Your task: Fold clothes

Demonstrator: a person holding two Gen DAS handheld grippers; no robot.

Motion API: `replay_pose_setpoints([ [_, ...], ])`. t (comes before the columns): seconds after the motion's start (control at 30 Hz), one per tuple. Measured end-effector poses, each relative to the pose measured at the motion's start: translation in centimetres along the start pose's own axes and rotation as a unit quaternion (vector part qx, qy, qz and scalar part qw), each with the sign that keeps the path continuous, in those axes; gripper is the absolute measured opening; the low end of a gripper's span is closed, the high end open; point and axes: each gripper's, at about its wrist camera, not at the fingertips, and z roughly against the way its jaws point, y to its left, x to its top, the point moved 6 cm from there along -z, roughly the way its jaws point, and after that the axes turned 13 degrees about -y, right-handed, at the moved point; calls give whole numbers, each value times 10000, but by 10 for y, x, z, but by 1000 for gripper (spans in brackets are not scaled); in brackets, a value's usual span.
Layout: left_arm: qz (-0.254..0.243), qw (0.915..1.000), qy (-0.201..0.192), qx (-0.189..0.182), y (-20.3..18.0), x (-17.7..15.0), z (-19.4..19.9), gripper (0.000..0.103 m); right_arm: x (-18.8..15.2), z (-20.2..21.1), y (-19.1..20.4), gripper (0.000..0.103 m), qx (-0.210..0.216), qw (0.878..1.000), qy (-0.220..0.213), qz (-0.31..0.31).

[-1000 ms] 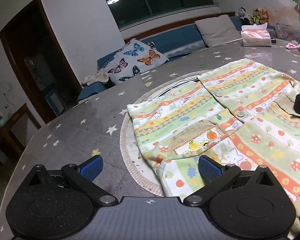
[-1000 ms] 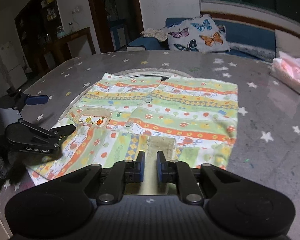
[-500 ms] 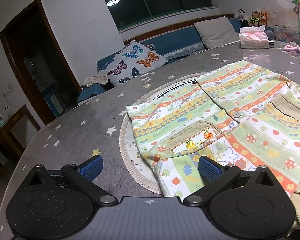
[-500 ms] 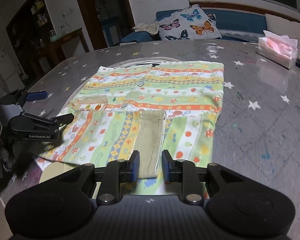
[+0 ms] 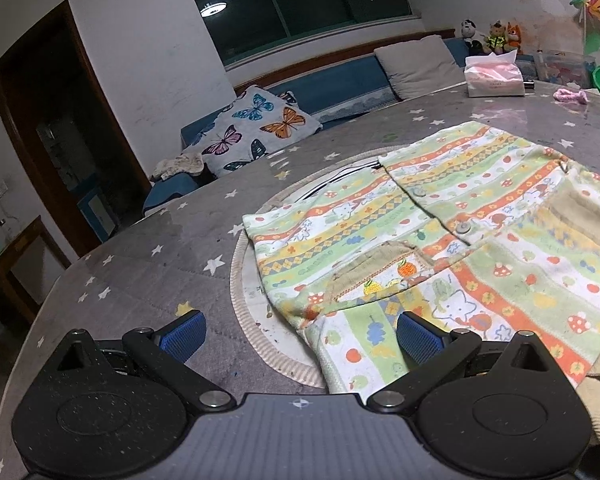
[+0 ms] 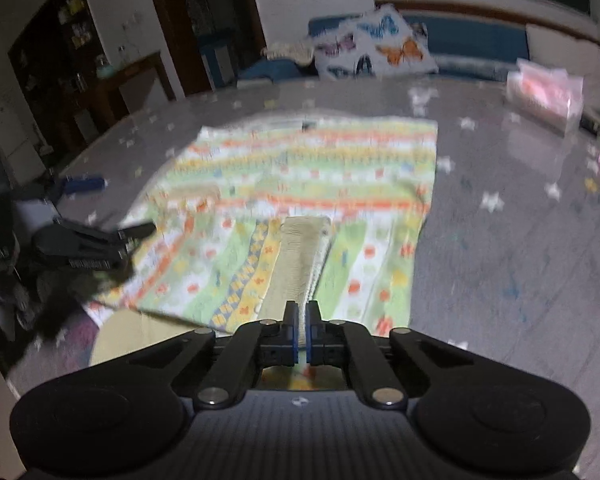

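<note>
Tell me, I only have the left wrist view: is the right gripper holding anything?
Observer: Yes. The right gripper is shut on the beige cuff of the shirt.
Operator: Where does that sleeve lie?
Observer: Folded inward over the shirt's front, with the cuff pointing toward its middle.
Operator: How does my left gripper look from that side?
Observer: The left gripper has one finger over the shirt's left edge and the other off it. That view is blurred, so I cannot tell whether it touches.
</note>
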Motion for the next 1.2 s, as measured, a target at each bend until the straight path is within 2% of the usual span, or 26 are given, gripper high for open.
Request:
replay_pose_setpoints([
  [0.1, -31, 9999, -94, -45, -1, 6, 4, 103, 0, 3, 1, 10, -15, 10000, 17, 33],
  [0.27, -18, 9995, -271, -138, -8, 21, 10, 103, 20, 3, 3, 10, -121, 9990, -289, 314],
  [0.43, 4, 9990, -331, -310, -28, 33, 4, 103, 33, -22, 6, 10, 0, 9988, -401, 292],
  [0.6, 5, 9981, -325, -522, -51, 42, -8, 103, 31, -43, 13, 11, 172, 9990, -319, 247],
  [0.67, -23, 9976, -304, -624, -61, 43, -13, 103, 28, -48, 14, 17, 213, 9991, -278, 233],
  [0.7, -72, 9975, -274, -653, -65, 41, -15, 103, 26, -49, 15, 25, 228, 9991, -262, 248],
  [0.73, -121, 9973, -243, -680, -69, 39, -17, 103, 25, -49, 15, 28, 247, 9990, -249, 278],
  [0.97, -295, 9980, -125, -543, -63, 25, -17, 103, 20, -46, 16, 29, 308, 9979, -212, 526],
  [1.13, -340, 9987, -76, -371, -41, 12, -3, 103, 17, -34, 19, 37, 330, 9969, -227, 674],
  [1.2, -306, 9991, -72, -301, -33, 7, 3, 103, 13, -30, 22, 37, 343, 9957, -224, 832],
])
